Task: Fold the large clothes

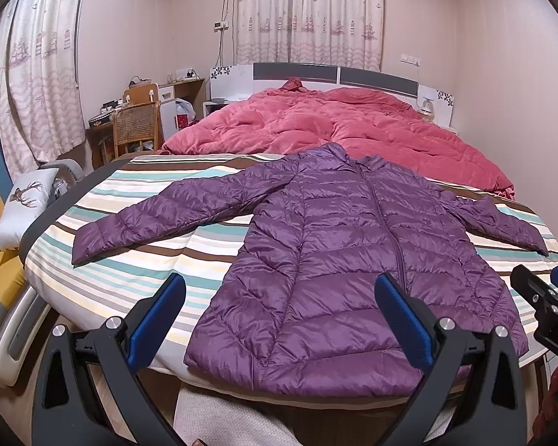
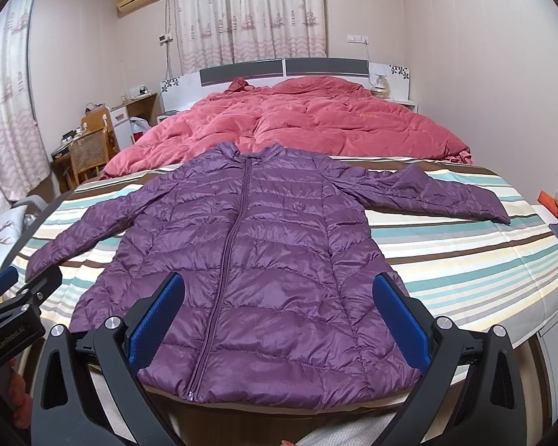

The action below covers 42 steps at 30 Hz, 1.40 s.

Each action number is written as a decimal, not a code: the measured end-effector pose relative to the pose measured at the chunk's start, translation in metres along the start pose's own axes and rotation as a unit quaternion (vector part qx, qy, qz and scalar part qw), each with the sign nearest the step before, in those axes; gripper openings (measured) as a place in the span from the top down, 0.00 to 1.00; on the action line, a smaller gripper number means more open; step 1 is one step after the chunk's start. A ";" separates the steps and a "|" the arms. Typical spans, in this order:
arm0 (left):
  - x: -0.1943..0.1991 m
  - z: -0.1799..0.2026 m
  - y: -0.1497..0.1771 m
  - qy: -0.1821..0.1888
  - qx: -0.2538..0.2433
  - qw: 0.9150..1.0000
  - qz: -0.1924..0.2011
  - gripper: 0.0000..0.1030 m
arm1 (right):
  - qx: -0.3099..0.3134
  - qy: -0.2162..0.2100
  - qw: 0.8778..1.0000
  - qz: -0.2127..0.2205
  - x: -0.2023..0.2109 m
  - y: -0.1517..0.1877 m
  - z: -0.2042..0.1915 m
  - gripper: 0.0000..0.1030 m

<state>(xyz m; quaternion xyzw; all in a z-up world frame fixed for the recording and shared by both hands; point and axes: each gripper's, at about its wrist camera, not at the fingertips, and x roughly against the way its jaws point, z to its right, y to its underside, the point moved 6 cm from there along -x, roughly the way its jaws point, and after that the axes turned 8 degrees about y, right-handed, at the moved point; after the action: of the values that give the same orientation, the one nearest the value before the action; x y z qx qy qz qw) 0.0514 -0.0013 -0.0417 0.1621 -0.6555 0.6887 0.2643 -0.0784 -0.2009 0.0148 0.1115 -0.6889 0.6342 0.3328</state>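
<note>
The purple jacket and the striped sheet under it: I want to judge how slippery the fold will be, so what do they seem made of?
Purple jacket: looks like thin, glossy synthetic shell, perhaps nylon, over puffy filling; it shows sheen and stitched quilted channels. Striped sheet: looks like matte woven fabric, maybe cotton; no shine, soft creases.

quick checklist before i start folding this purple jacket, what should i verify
1. Purple jacket spread flat, front up, on the striped sheet: ok.
2. Zipper closed: ok.
3. Both sleeves laid out to the sides, left sleeve and right sleeve: ok.
4. Left gripper open and empty: ok.
5. Right gripper open and empty: ok.
6. Room above the collar: not ok, the red quilt lies right against it.
</note>
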 end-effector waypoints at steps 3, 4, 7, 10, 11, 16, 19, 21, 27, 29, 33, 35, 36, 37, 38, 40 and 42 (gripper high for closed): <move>0.000 0.001 0.000 0.000 -0.001 1.000 0.000 0.02 | 0.001 0.000 1.000 0.001 0.000 0.000 0.000 0.03; 0.000 0.002 0.001 0.001 -0.002 1.000 0.000 0.02 | 0.001 0.000 1.000 0.001 0.000 -0.001 0.000 0.03; 0.000 0.002 0.000 0.002 -0.002 1.000 0.000 0.02 | 0.001 -0.001 1.000 0.001 0.001 -0.001 0.000 0.03; 0.000 0.003 0.000 0.004 -0.004 1.000 0.000 0.02 | 0.002 -0.001 1.000 0.001 0.001 -0.001 -0.001 0.03; 0.000 0.003 0.000 0.004 -0.004 1.000 0.000 0.02 | 0.001 -0.001 1.000 0.001 0.001 -0.002 0.000 0.03; 0.002 0.004 0.000 0.005 -0.003 1.000 -0.001 0.02 | 0.001 -0.003 1.000 0.001 0.001 -0.002 0.000 0.03; 0.002 0.004 0.000 0.005 -0.004 1.000 0.001 0.02 | 0.000 -0.003 1.000 0.002 0.001 -0.001 -0.001 0.03; 0.003 0.005 0.000 0.006 -0.004 1.000 0.002 0.02 | 0.001 -0.003 1.000 0.001 0.003 -0.005 0.002 0.03; 0.004 0.008 0.000 0.007 -0.004 1.000 0.003 0.02 | 0.000 -0.004 1.000 0.001 0.002 -0.006 0.001 0.03; 0.004 0.004 -0.001 0.007 -0.003 1.000 0.001 0.02 | 0.000 -0.003 1.000 0.001 0.003 -0.006 0.002 0.03; 0.004 0.006 -0.001 0.007 -0.002 1.000 0.000 0.02 | -0.001 -0.003 1.000 0.000 0.003 -0.006 0.002 0.03; 0.004 0.005 -0.001 0.007 -0.003 1.000 0.001 0.02 | 0.000 -0.003 1.000 0.000 0.002 -0.006 0.001 0.03; 0.004 0.006 -0.001 0.007 -0.002 1.000 0.001 0.02 | 0.000 -0.002 1.000 -0.001 0.002 -0.006 0.001 0.03; 0.004 0.006 -0.001 0.008 -0.003 1.000 0.001 0.02 | 0.000 -0.003 1.000 0.000 0.003 -0.006 0.001 0.03; 0.004 0.006 -0.001 0.009 -0.003 1.000 0.001 0.02 | 0.000 -0.004 1.000 0.000 0.002 -0.006 0.001 0.03; 0.004 0.005 -0.001 0.008 -0.003 1.000 0.001 0.02 | 0.000 -0.003 1.000 -0.002 0.003 -0.006 0.002 0.03; 0.004 0.006 -0.001 0.009 -0.003 1.000 0.001 0.02 | 0.000 -0.003 1.000 -0.003 0.003 -0.006 0.001 0.03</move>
<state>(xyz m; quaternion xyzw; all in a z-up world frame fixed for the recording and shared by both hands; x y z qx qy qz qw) 0.0481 -0.0062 -0.0380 0.1540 -0.6551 0.6887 0.2698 -0.0775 -0.2025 0.0216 0.1154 -0.6896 0.6330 0.3323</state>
